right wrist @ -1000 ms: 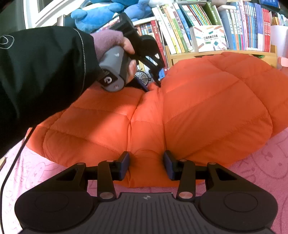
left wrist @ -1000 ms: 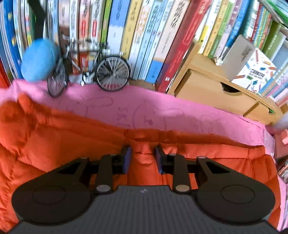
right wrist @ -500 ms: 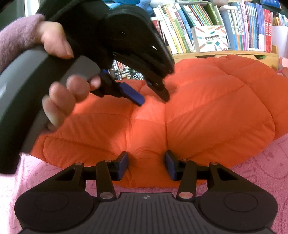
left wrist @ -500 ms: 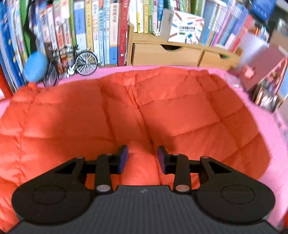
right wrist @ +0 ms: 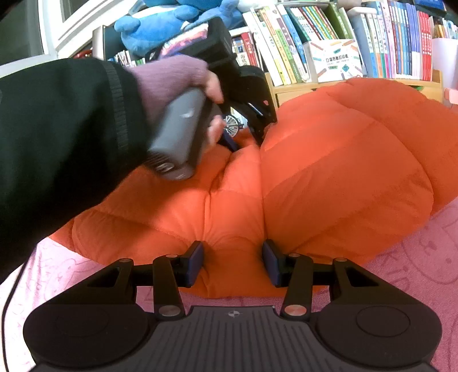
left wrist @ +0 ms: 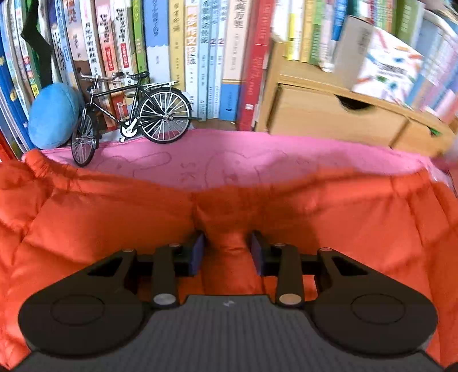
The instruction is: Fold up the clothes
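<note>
An orange padded jacket [right wrist: 329, 171] lies folded on a pink blanket [right wrist: 415, 271]. My left gripper [left wrist: 227, 251] is pressed down into the jacket [left wrist: 114, 223] at its far edge, close to the bookshelf. It is open, and a ridge of orange fabric bulges up between its blue pads [left wrist: 197, 253]. In the right wrist view, a hand [right wrist: 211, 85] in a purple cuff and black sleeve holds the left gripper [right wrist: 246, 140]. My right gripper [right wrist: 233, 263] stands open astride the jacket's near edge, with padded fabric between its fingers.
Rows of books [left wrist: 200, 57] and a wooden drawer unit [left wrist: 329, 114] stand just behind the blanket's [left wrist: 257, 154] far edge. A model bicycle [left wrist: 131, 114] and a blue plush [left wrist: 51, 117] sit at the far left. A blue plush toy [right wrist: 171, 20] tops the shelf.
My left gripper lifted off the jacket half a second ago and has come back down on its far edge. The right gripper has stayed at the near edge.
</note>
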Motion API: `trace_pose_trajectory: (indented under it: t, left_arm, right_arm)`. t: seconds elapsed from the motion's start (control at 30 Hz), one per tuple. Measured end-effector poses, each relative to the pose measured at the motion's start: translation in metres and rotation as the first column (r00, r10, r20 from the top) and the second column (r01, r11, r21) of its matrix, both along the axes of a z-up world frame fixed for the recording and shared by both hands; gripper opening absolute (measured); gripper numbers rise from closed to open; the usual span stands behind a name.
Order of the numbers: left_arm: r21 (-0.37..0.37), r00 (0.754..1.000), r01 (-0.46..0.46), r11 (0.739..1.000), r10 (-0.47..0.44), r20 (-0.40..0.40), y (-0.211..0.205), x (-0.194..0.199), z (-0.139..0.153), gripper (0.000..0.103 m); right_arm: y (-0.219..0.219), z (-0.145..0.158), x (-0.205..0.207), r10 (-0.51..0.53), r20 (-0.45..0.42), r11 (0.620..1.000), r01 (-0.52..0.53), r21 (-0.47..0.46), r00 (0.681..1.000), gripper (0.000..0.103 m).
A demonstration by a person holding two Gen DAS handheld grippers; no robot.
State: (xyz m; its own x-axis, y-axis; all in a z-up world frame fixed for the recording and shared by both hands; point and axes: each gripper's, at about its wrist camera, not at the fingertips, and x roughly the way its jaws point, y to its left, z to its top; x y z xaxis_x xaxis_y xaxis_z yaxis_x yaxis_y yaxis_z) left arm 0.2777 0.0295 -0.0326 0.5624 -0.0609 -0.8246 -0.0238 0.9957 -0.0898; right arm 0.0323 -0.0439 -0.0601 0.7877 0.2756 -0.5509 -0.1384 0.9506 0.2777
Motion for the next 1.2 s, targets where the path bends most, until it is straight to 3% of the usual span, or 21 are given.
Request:
trace_pose_trajectory:
  t: [0.3,0.37,0.53,0.77,0.87,1.03,1.2]
  left_arm:
    - [0.061,0.995,-0.100,0.993,0.100,0.003,0.001,0.037,-0.013,0.035]
    - [0.056,0.996,-0.087,0.995,0.086,0.021,0.003,0.031,-0.005,0.035]
    - [0.008,0.994,-0.013,1.000,0.012,0.106,0.021,-0.016,0.039,0.034]
    - [-0.018,0.981,0.118,0.993,-0.114,0.157,0.017,-0.103,0.047,0.034]
    - [-0.027,0.970,0.174,0.984,-0.166,0.179,0.014,-0.141,0.050,0.034]
    - [-0.008,0.959,0.181,0.983,-0.175,0.224,-0.005,-0.169,0.030,0.034]
    - [-0.039,0.958,0.136,0.990,-0.121,0.261,-0.016,-0.187,0.008,0.034]
  right_arm:
    - [-0.002,0.002,0.003,0.004,-0.002,1.000,-0.004,-0.004,1.000,0.047]
    - [-0.002,0.002,0.003,0.007,-0.003,1.000,-0.007,-0.005,1.000,0.049]
    - [0.000,0.002,0.002,0.010,-0.002,1.000,-0.010,-0.014,1.000,0.049]
    - [-0.004,0.003,0.001,0.012,0.003,1.000,-0.012,0.012,1.000,0.052]
    - [-0.018,0.006,-0.010,-0.002,0.024,0.997,0.001,0.080,1.000,0.051]
    - [-0.056,0.019,-0.047,-0.030,0.079,0.994,0.021,0.109,0.996,0.051]
    - [-0.120,0.021,-0.056,-0.206,0.034,0.963,0.196,0.186,0.978,0.051]
